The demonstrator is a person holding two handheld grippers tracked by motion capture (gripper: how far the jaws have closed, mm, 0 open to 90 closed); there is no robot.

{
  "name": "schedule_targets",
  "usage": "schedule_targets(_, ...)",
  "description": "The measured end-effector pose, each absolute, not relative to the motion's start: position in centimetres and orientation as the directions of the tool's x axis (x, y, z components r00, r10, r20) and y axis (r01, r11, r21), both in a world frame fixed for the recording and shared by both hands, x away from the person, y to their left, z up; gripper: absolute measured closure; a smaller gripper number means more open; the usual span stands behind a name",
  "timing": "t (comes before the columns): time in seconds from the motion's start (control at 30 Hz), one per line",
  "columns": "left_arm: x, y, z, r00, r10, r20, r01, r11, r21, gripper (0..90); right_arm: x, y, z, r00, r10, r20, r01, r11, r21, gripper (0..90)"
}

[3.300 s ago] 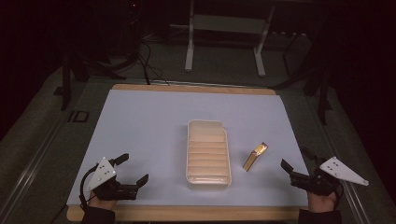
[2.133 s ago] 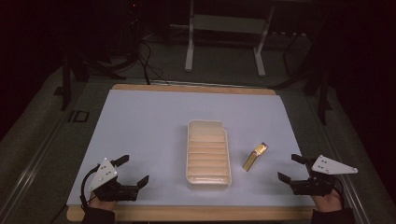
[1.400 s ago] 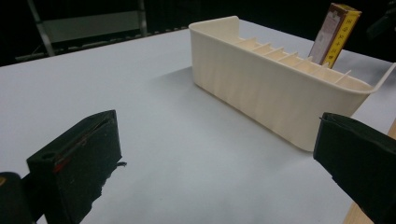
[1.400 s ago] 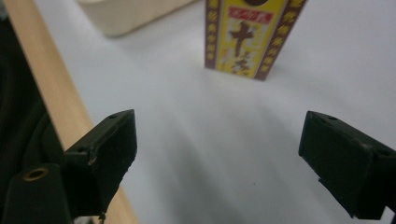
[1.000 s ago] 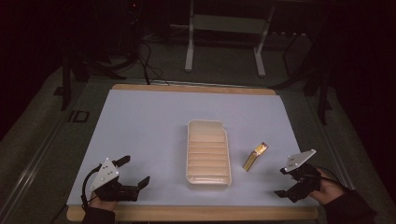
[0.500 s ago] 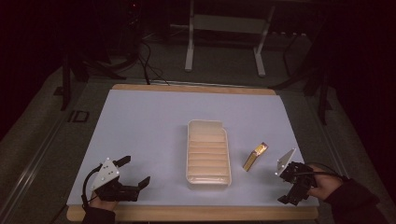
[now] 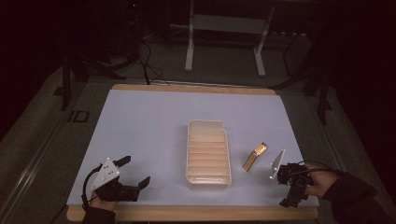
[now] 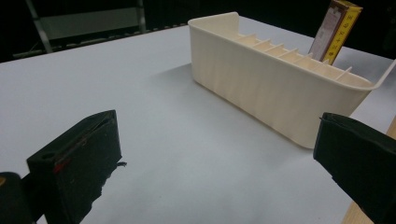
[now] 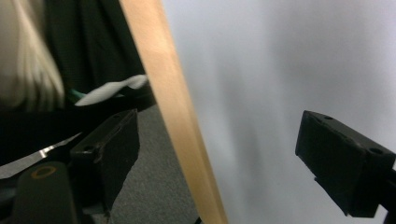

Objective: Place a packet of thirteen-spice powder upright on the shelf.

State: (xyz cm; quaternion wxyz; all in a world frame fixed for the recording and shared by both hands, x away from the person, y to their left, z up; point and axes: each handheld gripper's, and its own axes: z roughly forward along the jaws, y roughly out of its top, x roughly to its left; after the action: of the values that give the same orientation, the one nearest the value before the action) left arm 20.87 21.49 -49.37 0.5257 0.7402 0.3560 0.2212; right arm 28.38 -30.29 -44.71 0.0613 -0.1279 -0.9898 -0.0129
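A cream slotted tray (image 7: 208,154) lies lengthwise in the middle of the white mat. In the left gripper view its long side wall (image 8: 280,93) runs across the right. A small yellow-and-brown pack (image 7: 255,156) lies just right of the tray and sticks up behind the tray (image 8: 336,28). My left gripper (image 7: 133,172) rests near the front left corner, open and holding nothing (image 8: 215,154). My right gripper (image 7: 286,187) is at the front right, rolled on its side, a little right of the pack. It is open (image 9: 233,149) and straddles the table's wooden front edge (image 9: 177,116).
The mat (image 7: 154,126) covers a wooden tabletop whose edge (image 7: 196,213) runs along the front. A metal stand (image 7: 224,42) and cables stand on the floor beyond the far edge. A person's dark sleeve (image 7: 355,196) enters at the bottom right.
My right gripper has moved left towards the pack and rolled onto its side, its grey plate now upright. The left gripper, tray and pack have stayed put.
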Motion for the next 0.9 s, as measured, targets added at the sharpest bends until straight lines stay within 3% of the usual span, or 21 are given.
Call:
schedule_targets(0.5,20.9,21.4,-49.4,0.651,0.757,-0.047,0.297,-0.198,0.934,1.0,27.8,-28.7,-43.1,-0.985,0.114,0.129,0.113,0.993,-0.017,13.4)
schedule_targets(0.9,21.0,21.5,-49.5,0.652,0.756,-0.057,0.303,-0.191,0.934,1.0,28.0,-27.4,-39.3,-0.998,0.028,0.051,0.031,0.998,0.05,14.9)
